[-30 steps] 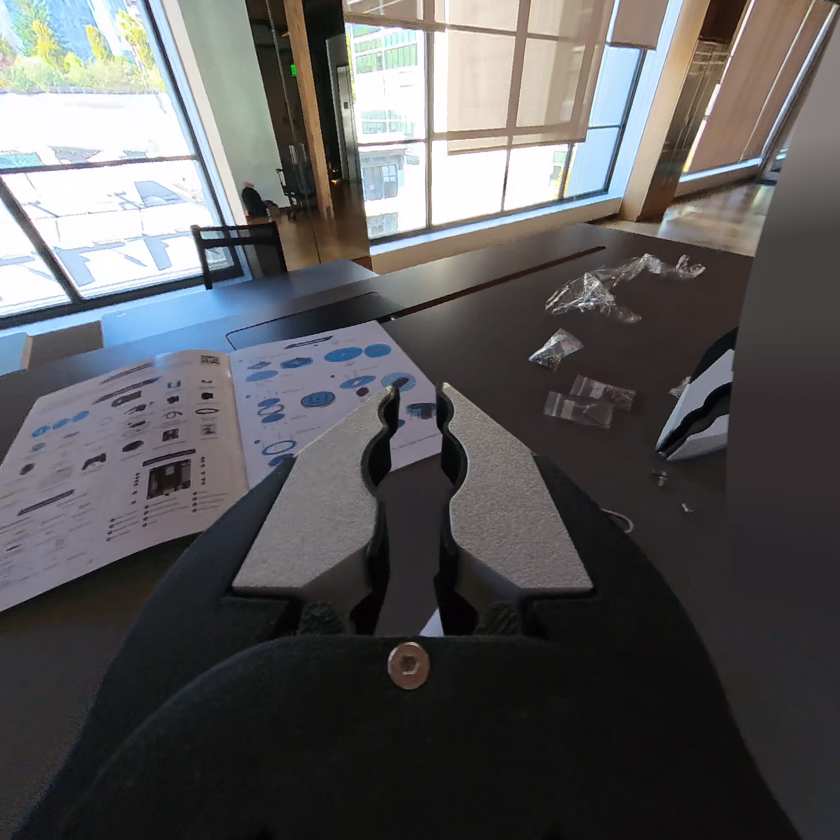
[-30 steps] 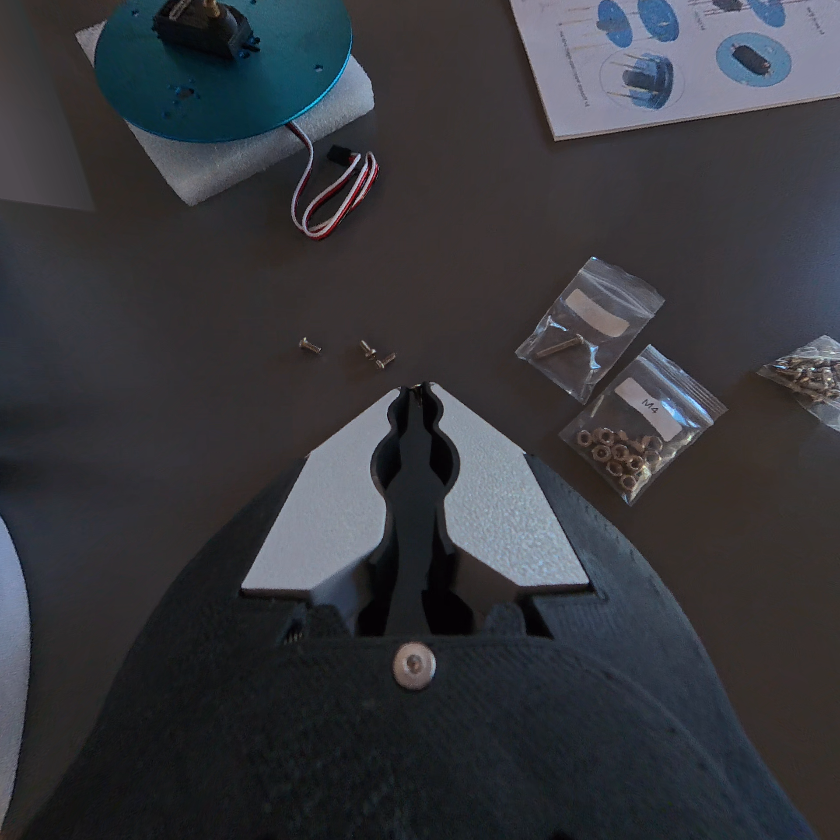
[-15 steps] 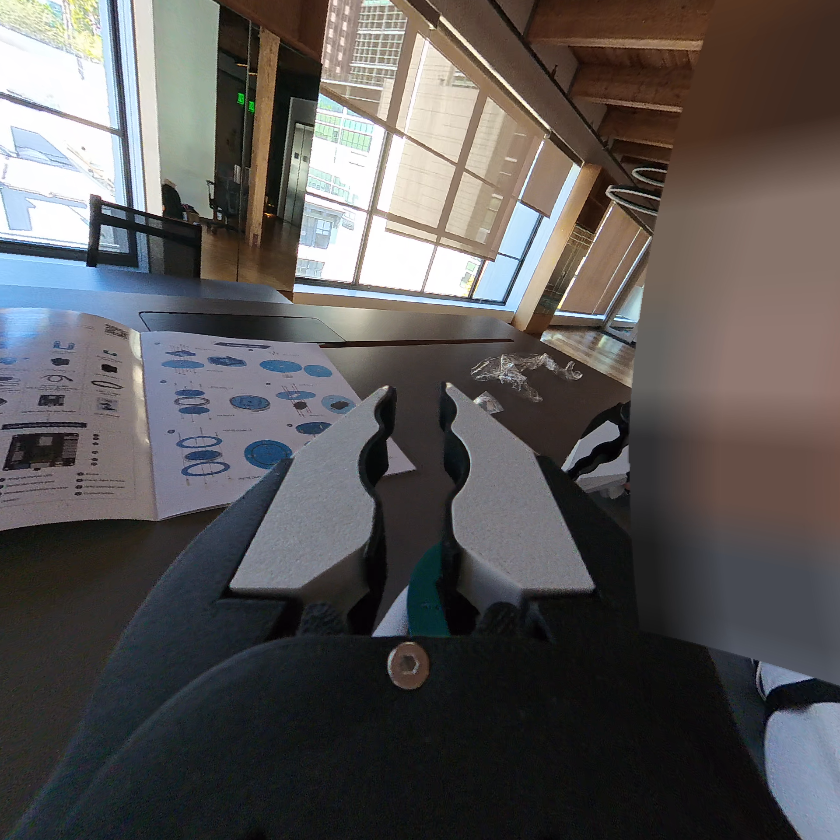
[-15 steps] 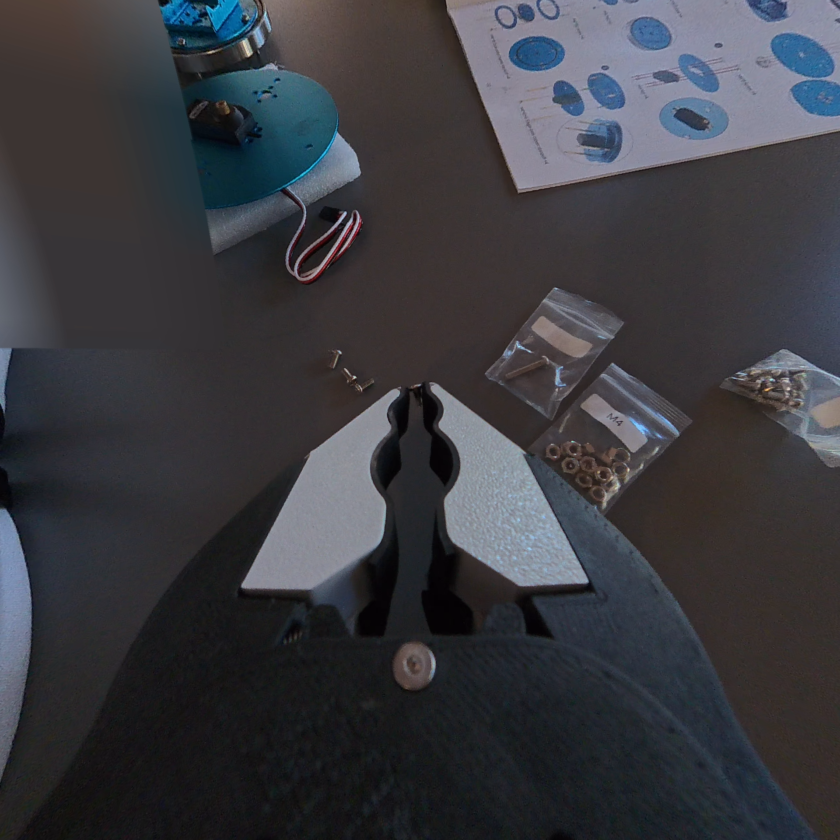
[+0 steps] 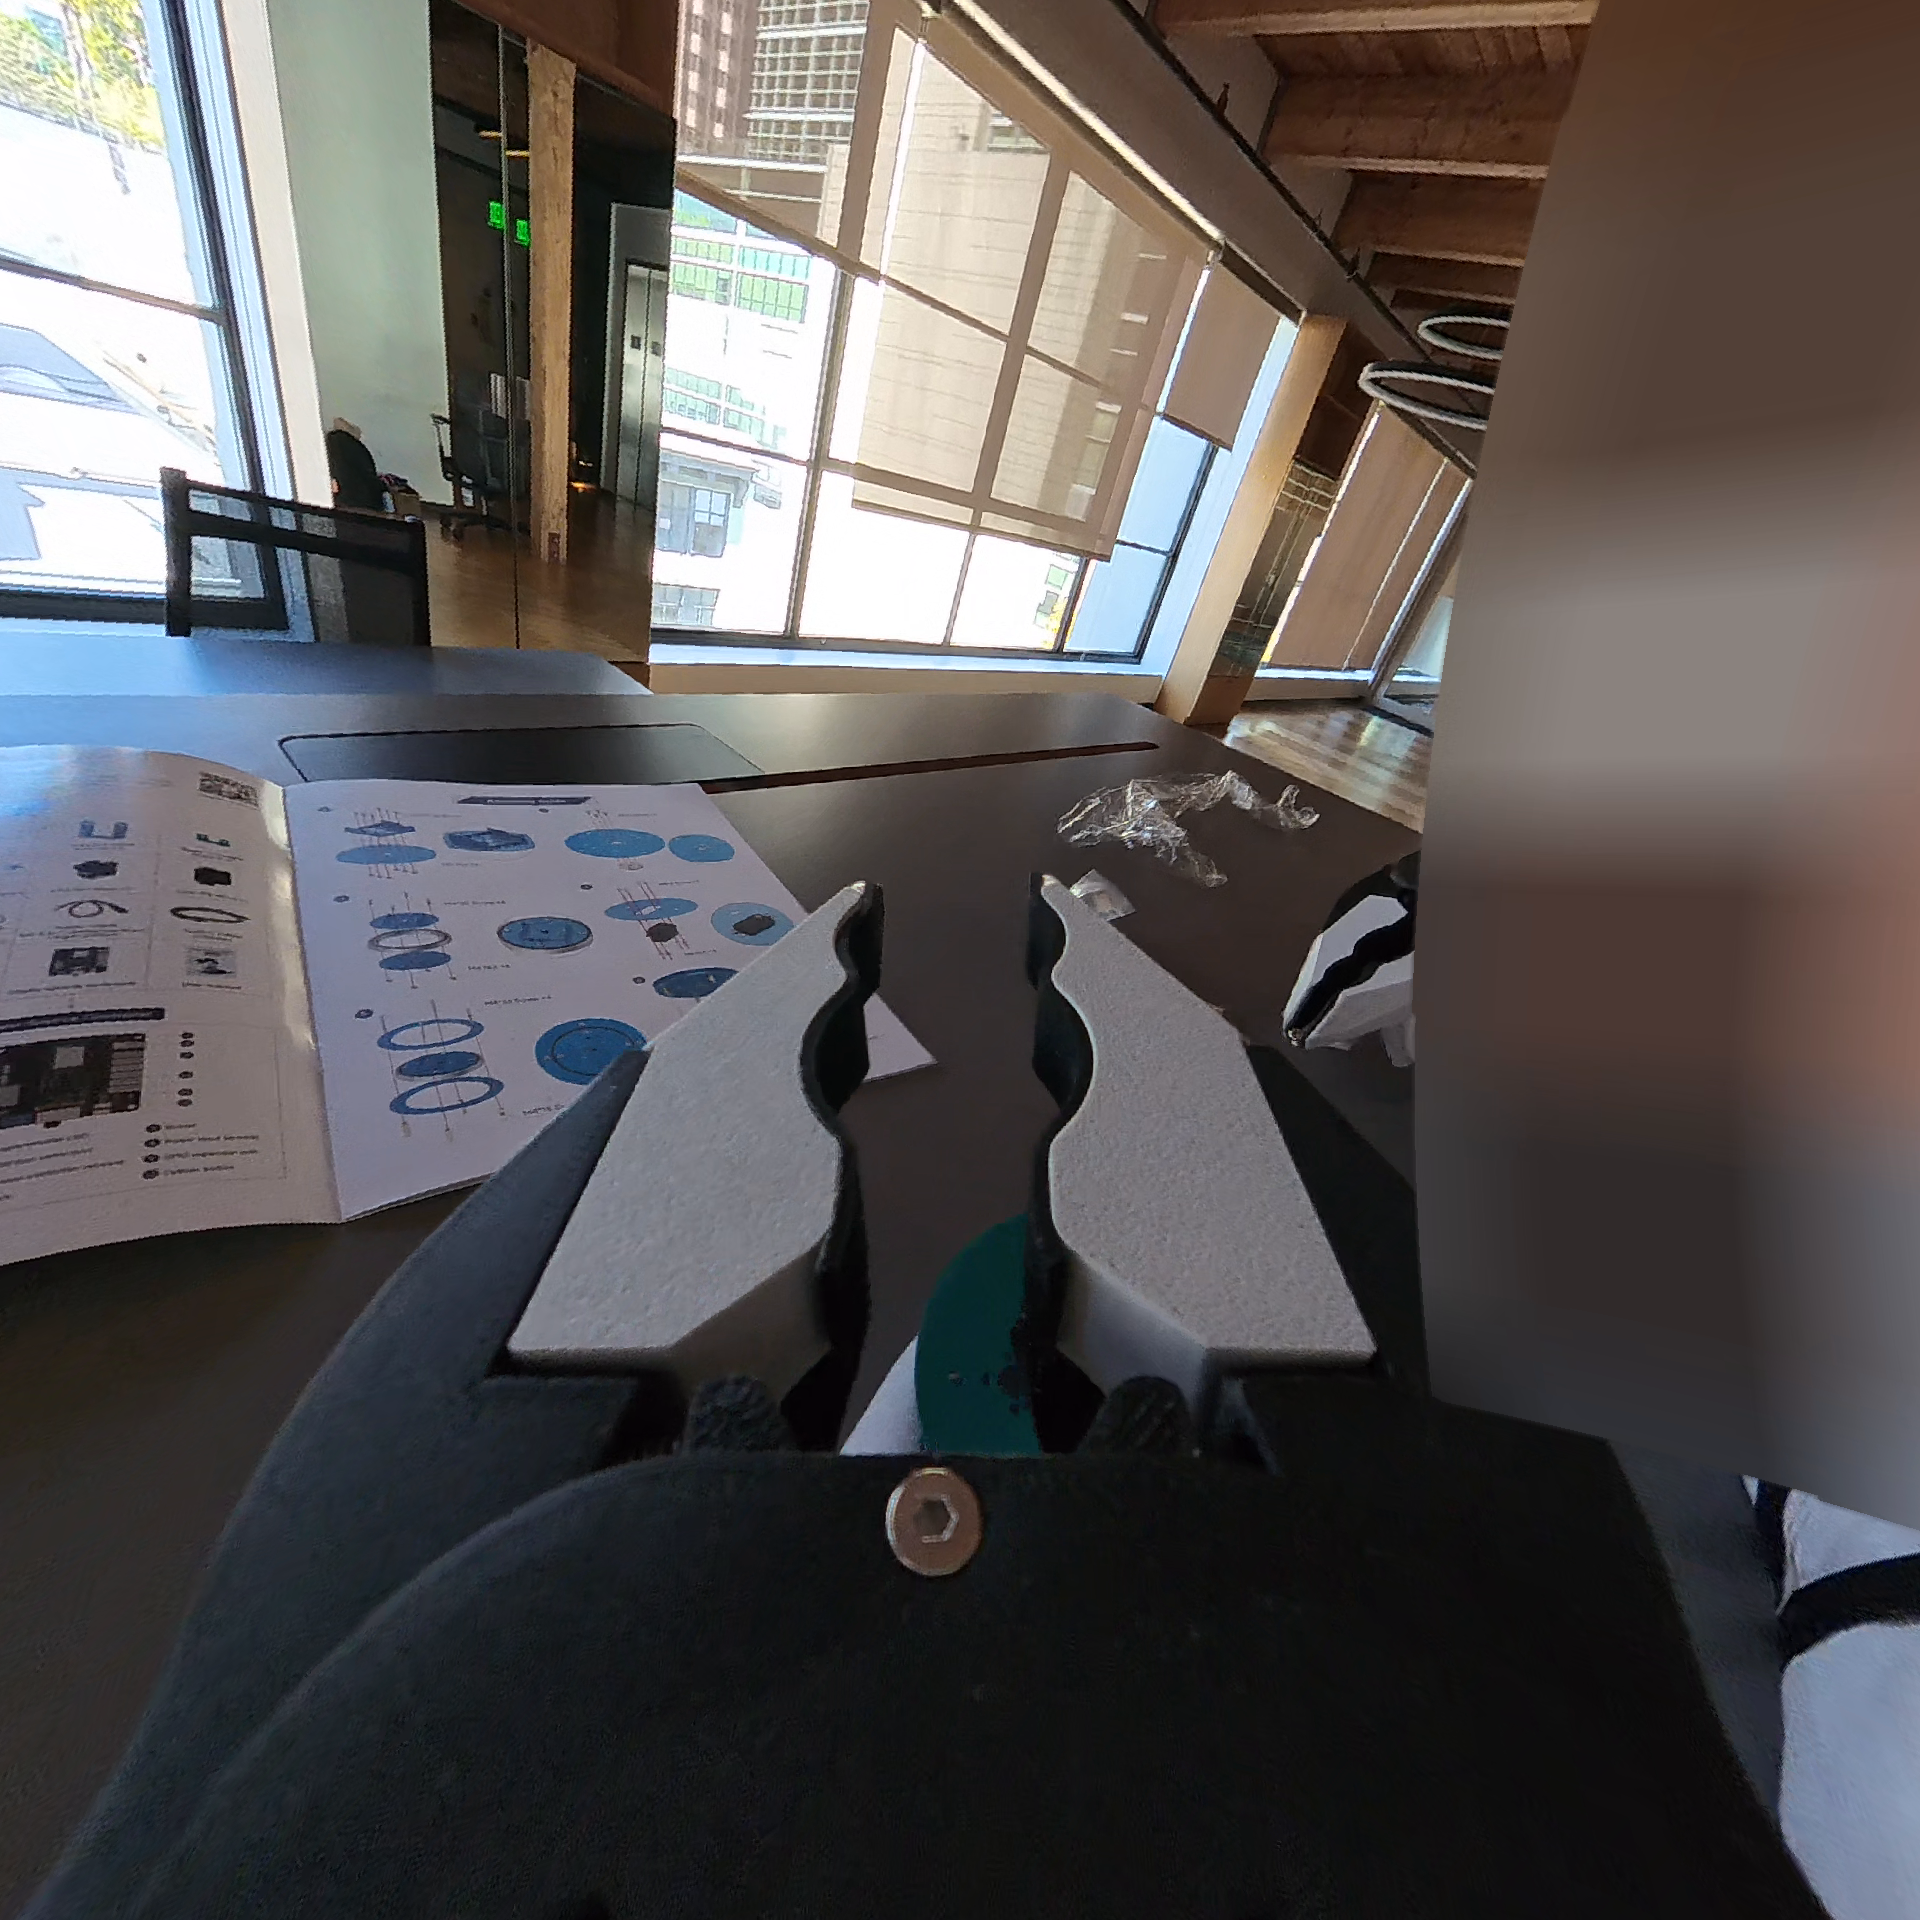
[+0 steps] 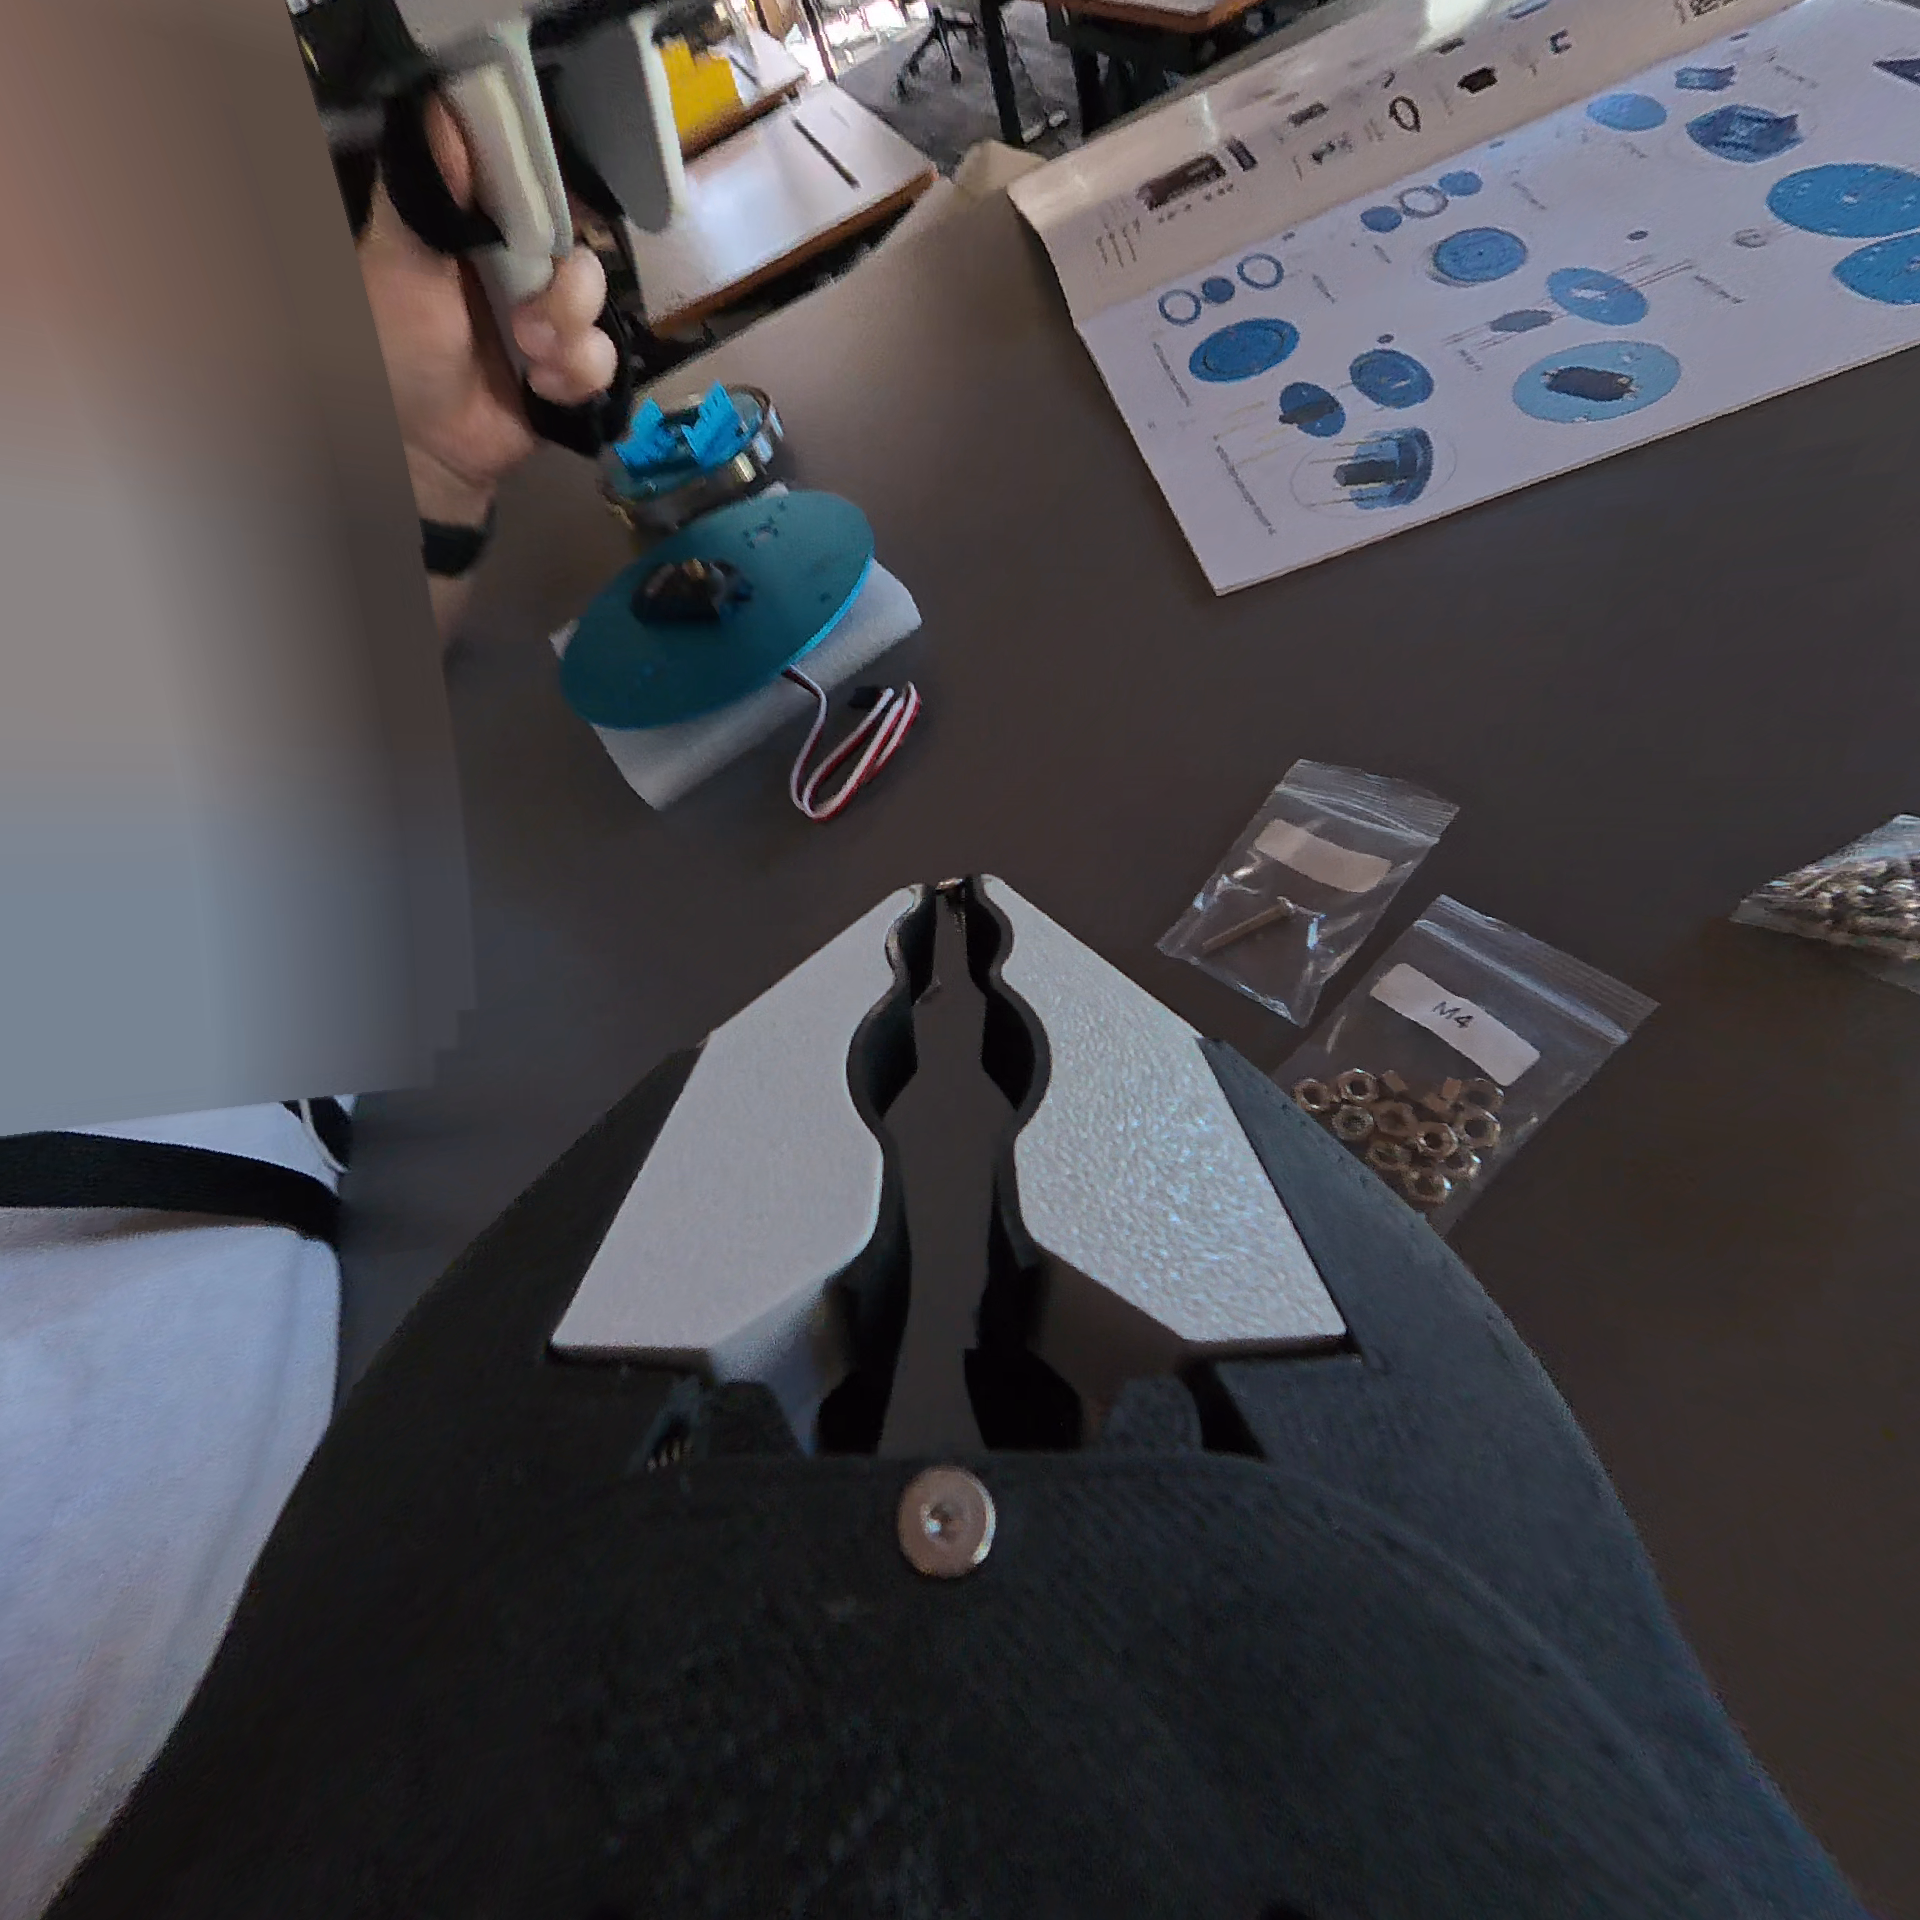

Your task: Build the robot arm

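Note:
My left gripper is open and empty, jaws well apart. It hovers over a teal metal disc that shows low between its fingers. In the right wrist view the disc lies on a white foam block and carries a black servo with a red-and-white cable. A blue toothed part on a metal ring stands just behind it, by the hand holding the left gripper. My right gripper is shut on a small screw above the dark table; it also shows in the left wrist view.
An open instruction booklet lies to the left, also seen in the right wrist view. Small clear bags hold a bolt, nuts and screws. Crumpled plastic wrap lies farther back. A white-sleeved arm is at the left. Tip to tip, the grippers are about 25 centimeters apart.
My left gripper has tilted up, moved over the teal disc and opened wider. My right gripper has lifted and drawn back with the screw; the loose screws on the table are out of sight.

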### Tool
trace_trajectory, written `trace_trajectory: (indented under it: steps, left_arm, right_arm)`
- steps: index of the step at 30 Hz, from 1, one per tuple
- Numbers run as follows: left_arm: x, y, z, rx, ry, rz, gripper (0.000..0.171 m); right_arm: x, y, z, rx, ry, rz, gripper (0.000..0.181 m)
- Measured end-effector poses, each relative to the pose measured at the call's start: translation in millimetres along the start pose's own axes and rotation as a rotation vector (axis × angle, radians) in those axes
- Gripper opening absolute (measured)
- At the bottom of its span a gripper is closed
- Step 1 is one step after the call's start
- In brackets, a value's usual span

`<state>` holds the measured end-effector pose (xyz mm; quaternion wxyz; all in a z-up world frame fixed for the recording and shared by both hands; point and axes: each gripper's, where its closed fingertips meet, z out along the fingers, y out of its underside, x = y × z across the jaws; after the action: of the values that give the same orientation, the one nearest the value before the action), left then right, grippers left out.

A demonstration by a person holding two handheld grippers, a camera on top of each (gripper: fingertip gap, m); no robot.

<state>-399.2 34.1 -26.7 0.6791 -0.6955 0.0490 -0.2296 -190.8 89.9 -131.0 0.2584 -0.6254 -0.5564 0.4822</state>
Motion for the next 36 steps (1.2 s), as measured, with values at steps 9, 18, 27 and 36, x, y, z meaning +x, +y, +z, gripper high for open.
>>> trace_trajectory:
  steps: [9, 18, 27, 36]
  left_arm:
    - [29.8, -8.1, -4.1, 0.008, 0.081, 0.099, 0.025]
    - [109.5, 41.4, 2.0, -0.196, 0.142, 0.136, 0.023]
    - [192.7, 109.6, 49.7, -0.222, 0.063, 0.004, 0.024]
    - [215.5, 93.7, 51.6, -0.021, -0.040, -0.001, 0.016]
  right_arm:
    - [-19.8, -11.6, 0.2, 0.097, -0.148, 0.097, 0.004]
    - [-61.3, -26.6, -0.8, 0.183, -0.404, 0.294, 0.004]
    - [-99.2, -36.7, -14.2, 0.209, -0.682, 0.476, 0.003]
    - [-124.3, -38.8, -17.8, 0.223, -0.774, 0.500, 0.003]
